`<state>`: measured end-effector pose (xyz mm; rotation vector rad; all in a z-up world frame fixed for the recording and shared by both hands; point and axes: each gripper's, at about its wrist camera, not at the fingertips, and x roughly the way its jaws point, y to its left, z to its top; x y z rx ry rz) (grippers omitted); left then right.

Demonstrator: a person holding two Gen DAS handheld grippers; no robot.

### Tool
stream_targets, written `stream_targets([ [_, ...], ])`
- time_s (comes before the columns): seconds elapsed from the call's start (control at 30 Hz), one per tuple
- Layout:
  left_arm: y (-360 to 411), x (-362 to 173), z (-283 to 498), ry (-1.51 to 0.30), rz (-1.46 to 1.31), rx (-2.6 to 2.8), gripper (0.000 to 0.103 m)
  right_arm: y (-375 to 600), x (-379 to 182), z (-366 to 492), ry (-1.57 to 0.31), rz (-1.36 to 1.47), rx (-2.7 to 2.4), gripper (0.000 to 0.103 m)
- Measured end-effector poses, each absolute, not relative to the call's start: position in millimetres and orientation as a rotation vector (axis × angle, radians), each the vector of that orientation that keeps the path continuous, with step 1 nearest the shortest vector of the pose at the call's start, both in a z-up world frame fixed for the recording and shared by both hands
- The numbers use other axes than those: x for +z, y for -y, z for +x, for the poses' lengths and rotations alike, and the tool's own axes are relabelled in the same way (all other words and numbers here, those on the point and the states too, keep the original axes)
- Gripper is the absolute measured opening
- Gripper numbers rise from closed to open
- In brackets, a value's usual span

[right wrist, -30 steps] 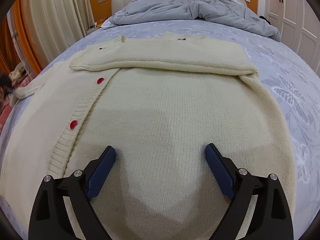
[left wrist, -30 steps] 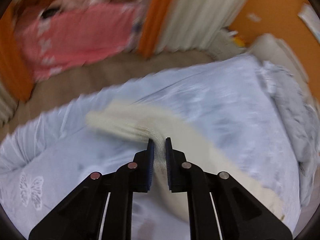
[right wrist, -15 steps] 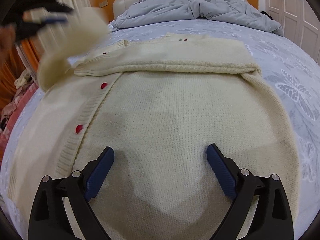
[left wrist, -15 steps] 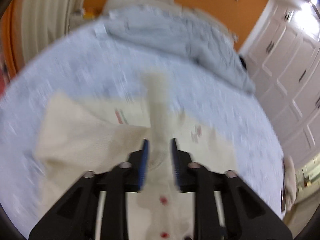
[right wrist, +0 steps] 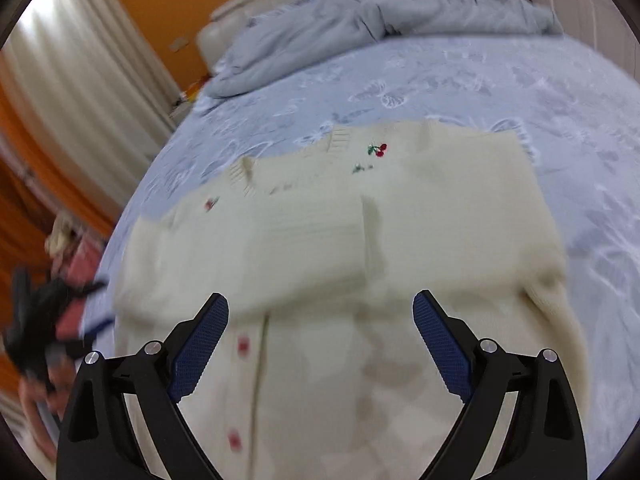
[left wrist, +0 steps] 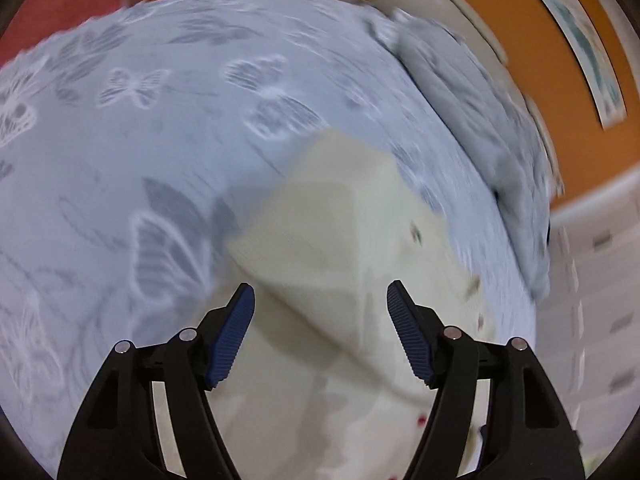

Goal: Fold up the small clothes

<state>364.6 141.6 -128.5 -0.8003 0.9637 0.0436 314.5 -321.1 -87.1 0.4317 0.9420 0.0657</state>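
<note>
A cream knit cardigan (right wrist: pixel 420 232) with red buttons and a cherry motif lies flat on the pale blue bedspread (right wrist: pixel 500 92). Both sleeves are folded across its chest; the left sleeve's cuff (right wrist: pixel 320 236) lies near the middle. In the left wrist view the folded sleeve (left wrist: pixel 332 220) lies just beyond my left gripper (left wrist: pixel 320 308), whose jaws are opening with nothing pressed between the pads. My right gripper (right wrist: pixel 320 312) hovers open above the cardigan's button band, holding nothing. My left gripper (right wrist: pixel 52 320) also shows blurred at the left edge of the right wrist view.
A crumpled grey duvet (right wrist: pixel 360 12) lies at the head of the bed by a padded headboard (right wrist: pixel 260 8). White curtains (right wrist: pixel 80 80) and an orange wall stand to the left. White wardrobe doors (left wrist: pixel 600 300) are on the right. Butterfly-patterned bedspread (left wrist: pixel 140 120) surrounds the garment.
My left gripper carried the sleeve over the cardigan, let it go and opened wide. The sleeve now lies folded across the chest. My right gripper rose and tilted, staying open.
</note>
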Motion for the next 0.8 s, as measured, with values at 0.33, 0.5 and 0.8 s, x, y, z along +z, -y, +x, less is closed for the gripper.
stream_targets([
  [0.33, -158.0, -143.6, 375.5, -0.942, -0.863, 0.087, 0.017, 288.8, -58.5, 361.3, -0.898, 0.402, 0.091, 0.016],
  [0.5, -142.3, -121.3, 380.0, -0.900, -0.779, 0.013, 0.017, 329.7, 22.9, 342.8, -0.634, 0.426, 0.111, 0.016],
  [0.8, -83.7, -159.6, 379.6, -0.995, -0.581, 0.090, 0.018, 401.9, -132.7, 345.8, -0.961, 0.464, -0.077, 0.016],
])
